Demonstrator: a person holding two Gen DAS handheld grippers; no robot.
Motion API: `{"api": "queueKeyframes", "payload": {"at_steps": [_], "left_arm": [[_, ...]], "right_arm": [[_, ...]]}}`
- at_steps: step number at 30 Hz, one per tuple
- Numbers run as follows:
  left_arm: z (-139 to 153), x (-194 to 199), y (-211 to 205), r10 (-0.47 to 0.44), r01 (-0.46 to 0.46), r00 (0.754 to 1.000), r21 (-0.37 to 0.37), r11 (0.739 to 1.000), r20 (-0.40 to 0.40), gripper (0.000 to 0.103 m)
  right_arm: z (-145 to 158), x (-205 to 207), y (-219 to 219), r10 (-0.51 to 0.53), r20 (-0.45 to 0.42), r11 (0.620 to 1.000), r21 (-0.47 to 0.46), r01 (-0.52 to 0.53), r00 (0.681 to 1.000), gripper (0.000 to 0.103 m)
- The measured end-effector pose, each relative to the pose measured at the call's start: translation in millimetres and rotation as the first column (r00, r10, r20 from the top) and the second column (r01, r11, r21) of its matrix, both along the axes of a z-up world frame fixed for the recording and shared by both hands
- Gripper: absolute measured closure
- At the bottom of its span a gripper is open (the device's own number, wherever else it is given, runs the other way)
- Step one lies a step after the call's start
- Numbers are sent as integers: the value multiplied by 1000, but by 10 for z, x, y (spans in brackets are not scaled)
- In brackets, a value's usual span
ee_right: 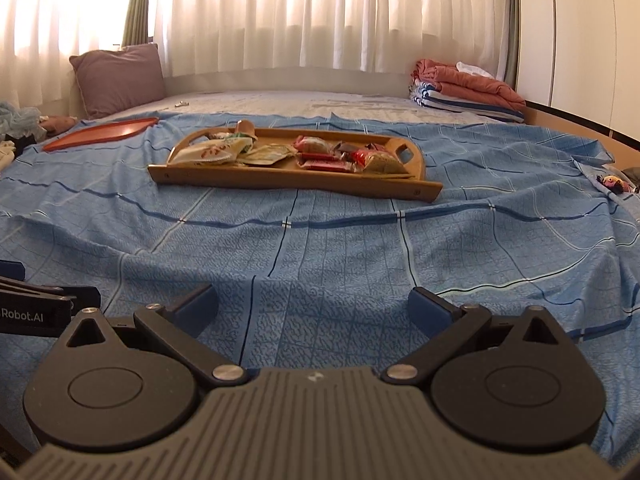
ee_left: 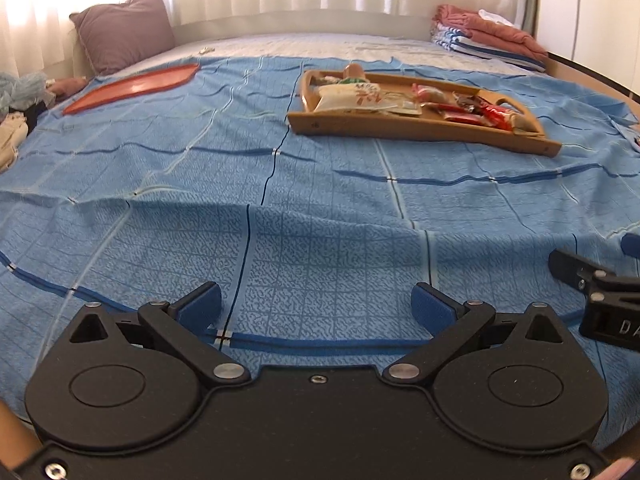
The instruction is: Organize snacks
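Note:
A wooden tray (ee_left: 420,133) (ee_right: 288,180) lies on the blue checked bedspread, far ahead of both grippers. It holds several snacks: a white pouch with red print (ee_left: 352,96) (ee_right: 212,151), red wrappers (ee_left: 496,114) (ee_right: 324,158) and a small brown cup (ee_left: 354,70) (ee_right: 246,127). A flat red tray (ee_left: 132,86) (ee_right: 100,133) lies bare to the far left. My left gripper (ee_left: 316,308) stands open near the bed's front, nothing between its blue pads. My right gripper (ee_right: 314,306) is also open and holds nothing; it shows at the right edge of the left wrist view.
A mauve pillow (ee_left: 124,36) (ee_right: 118,78) leans at the back left. Folded towels and a reddish blanket (ee_left: 488,38) (ee_right: 468,88) sit at the back right. Loose clothes (ee_left: 20,96) lie off the left edge, a small doll (ee_right: 614,183) at the right. White curtains hang behind.

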State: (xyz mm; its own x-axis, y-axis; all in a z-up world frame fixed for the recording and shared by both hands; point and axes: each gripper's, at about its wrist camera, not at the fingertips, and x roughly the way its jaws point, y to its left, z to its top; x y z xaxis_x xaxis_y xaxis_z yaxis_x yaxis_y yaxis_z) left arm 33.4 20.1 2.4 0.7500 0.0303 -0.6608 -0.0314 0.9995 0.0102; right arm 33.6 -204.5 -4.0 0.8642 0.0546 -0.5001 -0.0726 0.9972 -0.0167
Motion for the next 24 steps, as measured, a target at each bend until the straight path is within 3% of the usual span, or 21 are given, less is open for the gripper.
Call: {"api": "queueKeyframes", "payload": {"at_steps": [6, 24], "left_arm": [[-60, 87, 8, -10, 10, 1000, 4, 1000, 13, 0], [-83, 106, -16, -6, 6, 1000, 9, 1000, 10, 0]], "right_arm": [[-164, 117, 36, -11, -35, 1000, -13, 11, 999, 0], [-188, 177, 23, -2, -81, 1000, -7, 2, 997, 0]]}}
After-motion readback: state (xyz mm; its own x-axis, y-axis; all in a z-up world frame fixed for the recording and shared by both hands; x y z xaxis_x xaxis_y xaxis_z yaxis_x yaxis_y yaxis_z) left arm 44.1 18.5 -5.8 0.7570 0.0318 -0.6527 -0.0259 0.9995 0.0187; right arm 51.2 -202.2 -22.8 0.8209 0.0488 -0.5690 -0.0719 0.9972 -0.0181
